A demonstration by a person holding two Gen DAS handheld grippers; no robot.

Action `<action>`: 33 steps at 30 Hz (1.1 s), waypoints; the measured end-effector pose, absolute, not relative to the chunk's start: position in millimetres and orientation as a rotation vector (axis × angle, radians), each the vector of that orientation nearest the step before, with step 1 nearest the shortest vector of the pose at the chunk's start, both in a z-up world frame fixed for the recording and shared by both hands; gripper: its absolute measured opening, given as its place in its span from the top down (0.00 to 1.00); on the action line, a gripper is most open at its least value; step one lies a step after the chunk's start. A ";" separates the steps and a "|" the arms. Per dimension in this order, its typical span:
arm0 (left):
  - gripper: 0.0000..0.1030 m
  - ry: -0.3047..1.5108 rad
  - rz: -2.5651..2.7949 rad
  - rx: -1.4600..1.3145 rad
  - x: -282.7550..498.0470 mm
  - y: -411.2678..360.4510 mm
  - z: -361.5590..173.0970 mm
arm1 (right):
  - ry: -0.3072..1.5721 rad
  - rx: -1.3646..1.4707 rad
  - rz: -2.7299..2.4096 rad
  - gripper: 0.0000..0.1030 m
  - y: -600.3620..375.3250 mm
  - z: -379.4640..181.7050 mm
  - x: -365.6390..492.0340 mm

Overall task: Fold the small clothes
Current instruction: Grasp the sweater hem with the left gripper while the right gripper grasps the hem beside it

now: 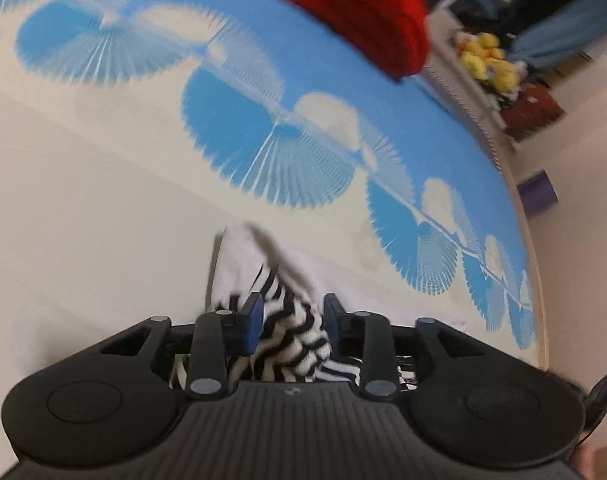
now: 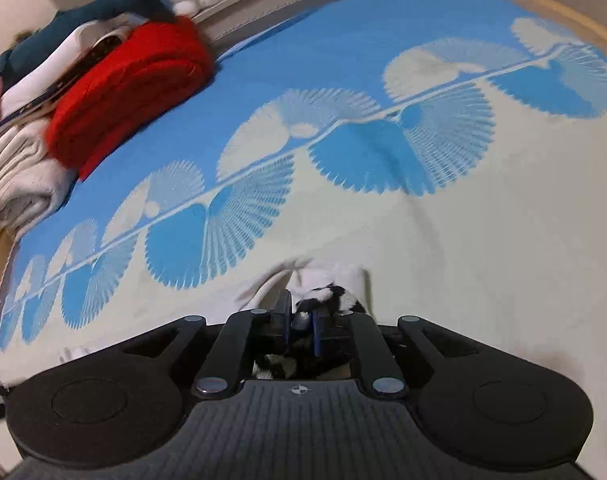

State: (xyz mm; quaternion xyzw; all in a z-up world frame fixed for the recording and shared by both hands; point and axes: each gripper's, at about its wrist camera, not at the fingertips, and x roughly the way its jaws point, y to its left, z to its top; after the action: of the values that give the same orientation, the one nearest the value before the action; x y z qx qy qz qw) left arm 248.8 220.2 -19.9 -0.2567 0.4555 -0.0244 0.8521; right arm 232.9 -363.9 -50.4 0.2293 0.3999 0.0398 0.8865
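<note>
Two grippers share one striped garment [image 1: 291, 332] over the bed [image 1: 103, 200]: in the left wrist view the left gripper [image 1: 291, 316] has its jaws parted, the black-and-white cloth bunched loosely between the blue pads and spilling forward with no clear squeeze. In the right wrist view the right gripper [image 2: 301, 326] has its jaws nearly together, pinching a thin fold of the same cloth [image 2: 327, 294]. The garment runs ahead of both jaws, and I judge the right hand to be the one carrying it.
</note>
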 end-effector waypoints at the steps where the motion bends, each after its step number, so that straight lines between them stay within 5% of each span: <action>1: 0.60 0.937 -0.075 -0.479 247.5 215.5 -14.7 | 0.800 0.454 0.092 0.84 -362.4 -44.9 231.1; 6: 0.53 0.946 -0.163 -0.157 233.7 168.9 -18.2 | 0.679 0.316 0.119 0.59 -356.6 -37.6 212.9; 11: 0.41 1.010 -0.233 0.141 219.2 134.0 -37.1 | 0.647 0.143 0.148 0.59 -345.8 -38.8 204.0; 15: 0.33 1.040 -0.252 0.244 208.7 128.8 -50.9 | 0.772 0.082 0.310 0.46 -326.5 -58.4 208.1; 24: 0.33 0.999 -0.228 0.434 212.8 104.8 -78.3 | 0.844 -0.268 0.310 0.51 -273.8 -96.5 220.4; 26: 0.50 0.973 -0.237 0.455 214.8 99.6 -78.1 | 0.838 -0.293 0.326 0.72 -269.1 -98.2 222.6; 27: 0.75 0.963 -0.251 0.452 216.5 98.3 -76.2 | 0.837 -0.298 0.329 0.91 -266.8 -99.0 223.3; 28: 0.89 0.951 -0.264 0.428 218.8 98.8 -71.9 | 0.827 -0.303 0.324 0.93 -265.5 -98.5 223.6; 33: 0.92 0.770 -0.137 0.188 234.4 128.8 -29.3 | 0.619 -0.080 0.259 0.96 -285.5 -51.8 229.5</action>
State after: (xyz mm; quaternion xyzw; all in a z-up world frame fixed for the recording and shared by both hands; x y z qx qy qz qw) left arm 234.4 128.8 -29.3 0.0917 0.3748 -0.0668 0.9201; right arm 229.5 -285.5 -51.8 -0.0393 0.3037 0.1271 0.9434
